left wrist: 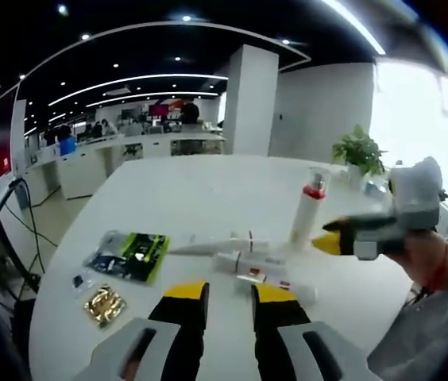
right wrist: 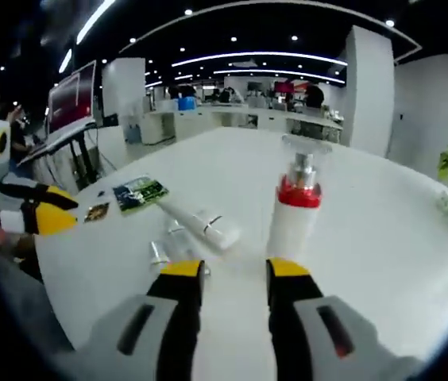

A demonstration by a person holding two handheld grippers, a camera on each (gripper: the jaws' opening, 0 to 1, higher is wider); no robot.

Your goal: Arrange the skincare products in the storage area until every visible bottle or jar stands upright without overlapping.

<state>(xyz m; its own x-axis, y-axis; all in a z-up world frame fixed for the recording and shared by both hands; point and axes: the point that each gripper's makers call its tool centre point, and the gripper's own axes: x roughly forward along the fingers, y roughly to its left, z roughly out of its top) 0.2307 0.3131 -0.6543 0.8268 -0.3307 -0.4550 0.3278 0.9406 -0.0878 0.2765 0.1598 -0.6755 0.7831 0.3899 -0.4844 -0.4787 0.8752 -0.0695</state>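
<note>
One bottle up, tubes still lying flat.

Your left gripper (left wrist: 229, 305) hangs with jaws apart and empty just short of the tubes (left wrist: 244, 262), which lie flat and close together on the table (left wrist: 168, 190); whether they overlap is hard to tell. Your right gripper (right wrist: 234, 287) is also parted and empty, just before the pump bottle (right wrist: 297, 208), which already stands upright, so leave it alone. Take the nearest tube first: grip it at mid-body, lift clear of its neighbours, and set it on its cap in bare space well apart from the bottle. Left of the tubes lie a green packet (left wrist: 140, 254) and a gold sachet (left wrist: 103, 304); farther off, a plant (left wrist: 359, 151).
</note>
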